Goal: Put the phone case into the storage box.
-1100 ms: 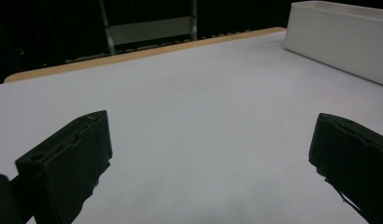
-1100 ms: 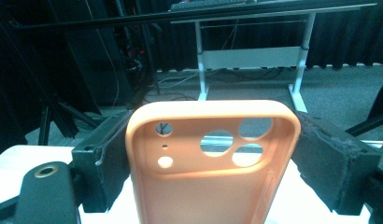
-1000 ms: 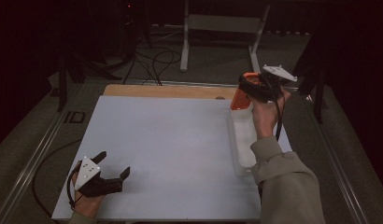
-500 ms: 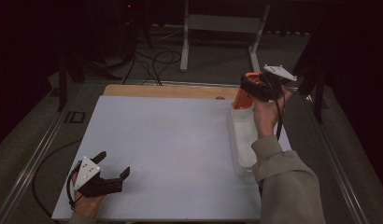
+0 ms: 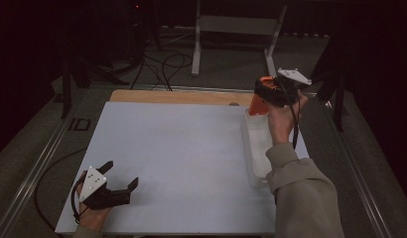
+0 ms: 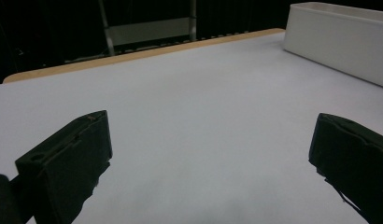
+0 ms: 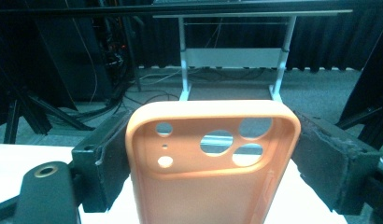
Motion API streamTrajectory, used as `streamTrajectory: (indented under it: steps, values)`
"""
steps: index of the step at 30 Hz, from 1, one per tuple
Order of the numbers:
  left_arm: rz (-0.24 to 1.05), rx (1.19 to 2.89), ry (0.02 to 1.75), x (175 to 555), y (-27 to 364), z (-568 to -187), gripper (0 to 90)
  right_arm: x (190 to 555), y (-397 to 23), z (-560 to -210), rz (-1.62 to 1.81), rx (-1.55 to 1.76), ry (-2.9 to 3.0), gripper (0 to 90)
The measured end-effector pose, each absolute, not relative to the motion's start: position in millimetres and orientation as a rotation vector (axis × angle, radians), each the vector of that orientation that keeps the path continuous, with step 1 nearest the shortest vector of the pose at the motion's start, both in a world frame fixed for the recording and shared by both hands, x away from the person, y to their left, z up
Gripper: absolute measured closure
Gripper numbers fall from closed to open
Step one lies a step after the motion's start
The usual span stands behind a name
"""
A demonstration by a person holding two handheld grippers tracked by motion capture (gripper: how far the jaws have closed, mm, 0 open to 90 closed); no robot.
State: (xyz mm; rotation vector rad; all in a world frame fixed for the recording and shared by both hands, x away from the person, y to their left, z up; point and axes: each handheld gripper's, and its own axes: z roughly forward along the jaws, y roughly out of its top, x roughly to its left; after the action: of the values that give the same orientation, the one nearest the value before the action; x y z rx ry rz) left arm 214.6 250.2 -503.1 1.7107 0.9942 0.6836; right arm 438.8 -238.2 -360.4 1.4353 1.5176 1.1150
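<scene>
My right gripper [image 5: 263,96] clamps an orange phone case [image 7: 210,158] by its sides, raised above the far end of the white bin [image 5: 256,148]. My left gripper [image 5: 119,181] rests on the counter [image 5: 181,144] at its near left corner, jaws wide, nothing between them.

Phone case [image 7: 213,163]: plain orange — camera cut-outs at its upper part show the dark room behind.
Right gripper [image 5: 267,95]: black jaws, pale grey plate on top.
Left gripper [image 5: 117,184]: black, with a light grey plate at 9 o'clock of the jaws.
Table [image 5: 176,144]: matte pale blue-white top — light wood strip at 12 o'clock.
Bin [image 6: 339,32]: white, unpatterned.
Sleeve [image 5: 303,193]: khaki-beige.
</scene>
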Motion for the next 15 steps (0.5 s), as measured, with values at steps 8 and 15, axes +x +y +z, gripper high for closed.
streamTrajectory:
  steps: [8, 15]
  values:
    - [0.683, 1.709, 0.992, 215, 251, -503, 0.2, 445, -238, -366, 1.096, 1.470, 1.509, 17.0]
    - [0.682, 1.709, 0.991, 214, 251, -503, 0.2, 450, -237, -373, 1.062, 1.499, 1.506, 16.9]
